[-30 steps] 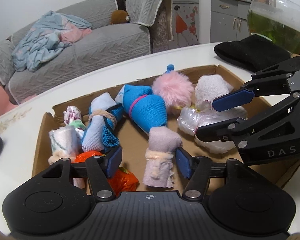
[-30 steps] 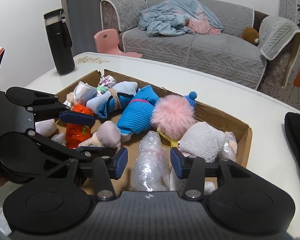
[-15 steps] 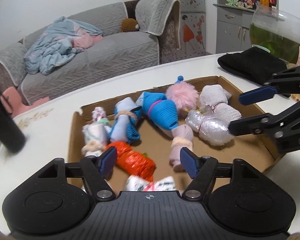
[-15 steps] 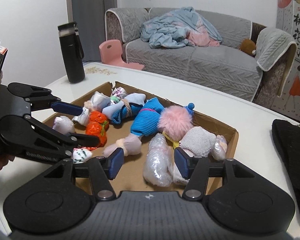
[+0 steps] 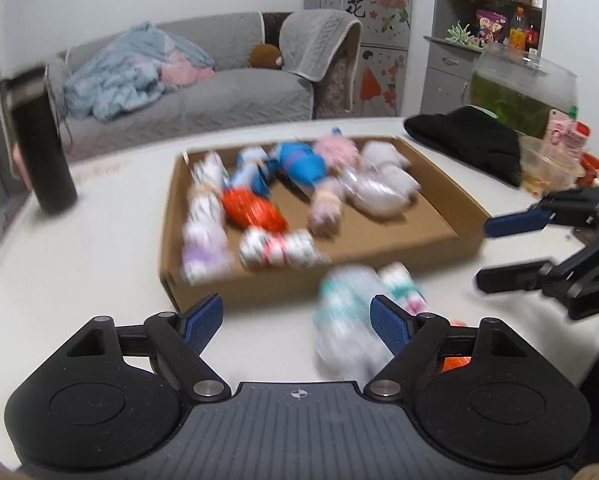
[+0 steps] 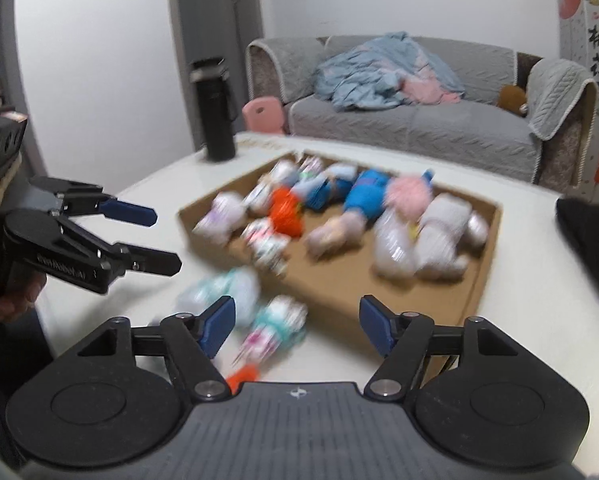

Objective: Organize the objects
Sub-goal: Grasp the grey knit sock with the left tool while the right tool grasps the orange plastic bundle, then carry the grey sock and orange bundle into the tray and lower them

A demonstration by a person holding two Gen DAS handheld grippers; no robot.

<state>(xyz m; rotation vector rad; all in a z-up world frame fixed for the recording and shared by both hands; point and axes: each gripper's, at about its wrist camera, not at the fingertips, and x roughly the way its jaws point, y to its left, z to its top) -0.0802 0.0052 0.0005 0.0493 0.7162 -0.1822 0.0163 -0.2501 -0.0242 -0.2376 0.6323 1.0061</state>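
Left gripper [image 5: 297,317]: your jaws stood released, having just been widening; nothing was pressed between the pads. In the left wrist view a blurred teal-and-white bundle [image 5: 349,316] lay on the bench just ahead of the right pad.
Right gripper [image 6: 297,322]: your jaws stood released, having just been widening, with nothing gripped. Bare bench and the near wall of the box showed between the pads.
Cardboard box [image 5: 449,200]: it sat on the white bench [image 5: 111,264], shallow and open-topped, near the middle.
Box contents: you had soft bundles lying inside, motion-blurred. A blue bundle [image 5: 301,162], a pink fluffy piece [image 5: 337,150], an orange bundle [image 5: 251,210] and a clear plastic-wrapped bundle [image 5: 375,190] could be told apart. The exact make of each could not be told.
Items outside the box: the teal-and-white bundle and a second patterned bundle [image 6: 277,326] lay on the bench just beside the box's near wall. A small orange item [image 6: 241,376] showed close to the right gripper's body.
Black bottle [image 5: 39,148]: it stood upright on the bench, well apart from the box.
Black cloth [image 5: 465,142]: it lay on the bench beyond the box's far right corner.
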